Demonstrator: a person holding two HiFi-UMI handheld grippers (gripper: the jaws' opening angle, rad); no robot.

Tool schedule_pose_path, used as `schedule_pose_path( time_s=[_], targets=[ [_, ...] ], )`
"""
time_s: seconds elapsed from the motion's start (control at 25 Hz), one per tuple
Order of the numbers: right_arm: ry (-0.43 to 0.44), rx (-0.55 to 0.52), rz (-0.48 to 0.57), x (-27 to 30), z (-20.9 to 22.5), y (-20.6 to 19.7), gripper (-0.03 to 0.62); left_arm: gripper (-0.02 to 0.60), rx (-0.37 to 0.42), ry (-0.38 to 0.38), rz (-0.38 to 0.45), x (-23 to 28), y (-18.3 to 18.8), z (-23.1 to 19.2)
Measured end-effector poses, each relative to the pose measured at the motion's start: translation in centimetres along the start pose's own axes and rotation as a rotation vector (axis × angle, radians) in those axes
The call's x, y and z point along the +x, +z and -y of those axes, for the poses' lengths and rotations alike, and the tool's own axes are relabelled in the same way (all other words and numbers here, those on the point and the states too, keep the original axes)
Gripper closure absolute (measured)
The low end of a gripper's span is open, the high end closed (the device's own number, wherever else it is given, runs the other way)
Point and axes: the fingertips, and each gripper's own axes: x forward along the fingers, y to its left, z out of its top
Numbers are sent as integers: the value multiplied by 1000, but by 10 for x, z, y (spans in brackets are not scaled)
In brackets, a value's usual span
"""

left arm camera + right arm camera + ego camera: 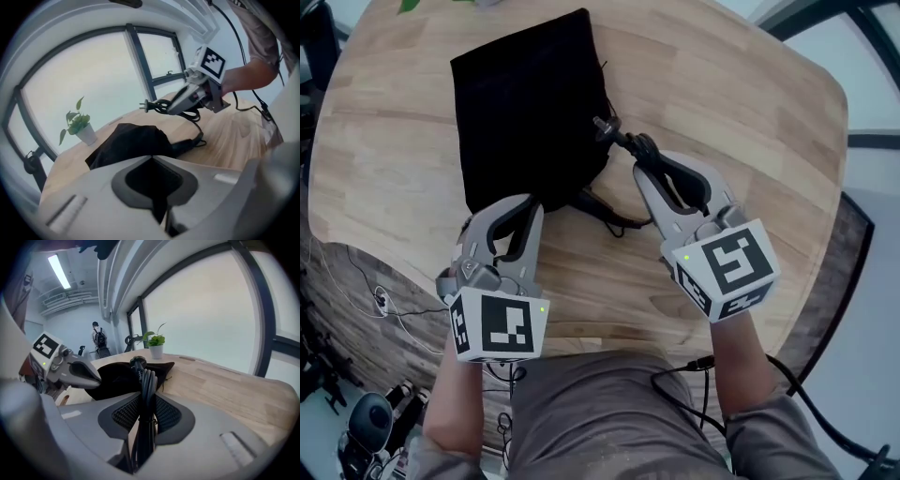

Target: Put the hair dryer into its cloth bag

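The black cloth bag (530,103) lies on the round wooden table (750,122), its mouth towards me. My left gripper (525,204) is at the bag's near edge; in the left gripper view its tips (152,159) meet with black cloth between the pads. My right gripper (652,164) is shut on the hair dryer's coiled black cord (146,380), held a little above the table to the right of the bag. The plug (602,125) sticks out past the fingertips. A loop of cord (614,220) runs back to the bag's mouth. The dryer's body is not visible.
A small potted plant (79,126) stands at the table's far edge, beyond the bag. The near table edge (394,272) curves just below my left gripper. Cables and gear lie on the floor (375,300). A person with a backpack (98,338) stands far off.
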Motion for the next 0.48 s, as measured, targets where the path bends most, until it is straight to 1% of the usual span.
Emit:
schedule_pose_path(
  time_s=[0.04, 0.12, 0.2, 0.28, 0.32, 0.36, 0.44, 0.48],
  targets=[
    [22, -28, 11, -2, -8, 2, 488, 581, -19, 14, 12, -2, 2, -5],
    [79, -90, 54, -6, -24, 7, 488, 581, -48, 19, 37, -5, 10, -12],
    [135, -133, 95, -10, -39, 10, 488, 581, -32, 2, 62, -8, 20, -13],
    [151, -127, 92, -14, -43, 8, 488, 581, -5, -25, 96, -12, 29, -10],
    [146, -116, 91, -13, -42, 9, 488, 566, 1, -39, 106, -13, 30, -8],
    [139, -109, 95, -13, -41, 11, 488, 525, 3, -52, 105, -15, 28, -6],
    [128, -114, 93, -13, -40, 11, 488, 461, 0, -65, 84, -18, 18, -2],
    [125, -124, 81, -14, -39, 8, 488, 439, -3, -67, 74, -19, 13, 0]
  ],
)
